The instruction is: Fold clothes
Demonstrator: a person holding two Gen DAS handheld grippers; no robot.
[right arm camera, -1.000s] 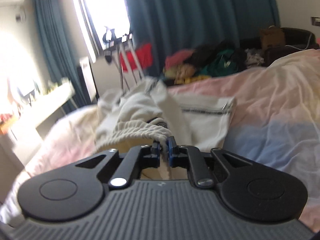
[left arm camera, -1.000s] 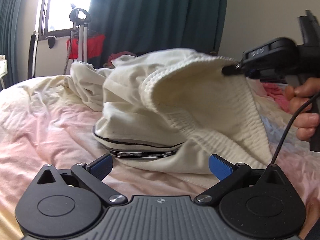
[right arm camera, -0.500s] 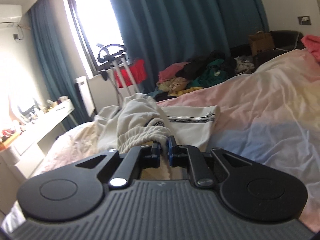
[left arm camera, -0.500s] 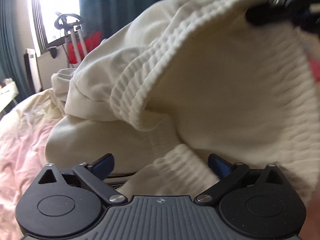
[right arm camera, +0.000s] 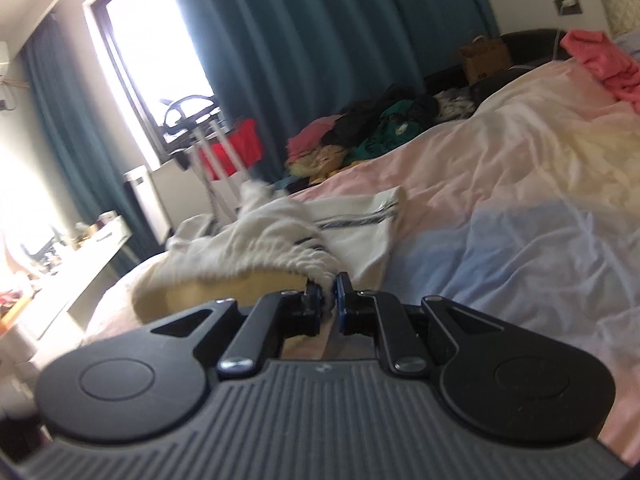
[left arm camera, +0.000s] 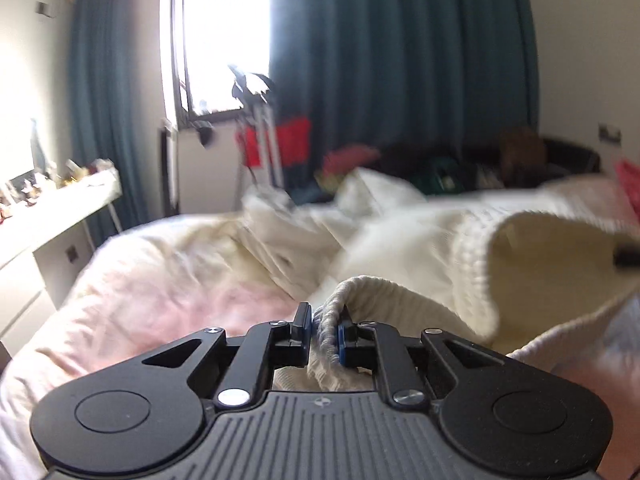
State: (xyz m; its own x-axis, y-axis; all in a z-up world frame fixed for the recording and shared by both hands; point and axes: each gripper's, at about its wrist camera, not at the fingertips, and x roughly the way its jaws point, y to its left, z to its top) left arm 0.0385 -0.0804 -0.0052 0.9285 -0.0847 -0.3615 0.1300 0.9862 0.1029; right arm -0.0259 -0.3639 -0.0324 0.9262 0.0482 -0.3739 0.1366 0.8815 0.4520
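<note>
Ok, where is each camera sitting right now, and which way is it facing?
Left wrist: rides the left gripper, looking along its fingers across the bed toward the window; fingers shut on the cream sweater.
Right wrist: rides the right gripper, looking across the bed toward the window and clothes pile; fingers shut on the cream sweater.
Shared: sweater, bed, window, teal curtains. No hand shows.

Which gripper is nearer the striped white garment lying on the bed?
Right. The right gripper holds the cream sweater just before the striped garment; the left gripper sits farther left.
</note>
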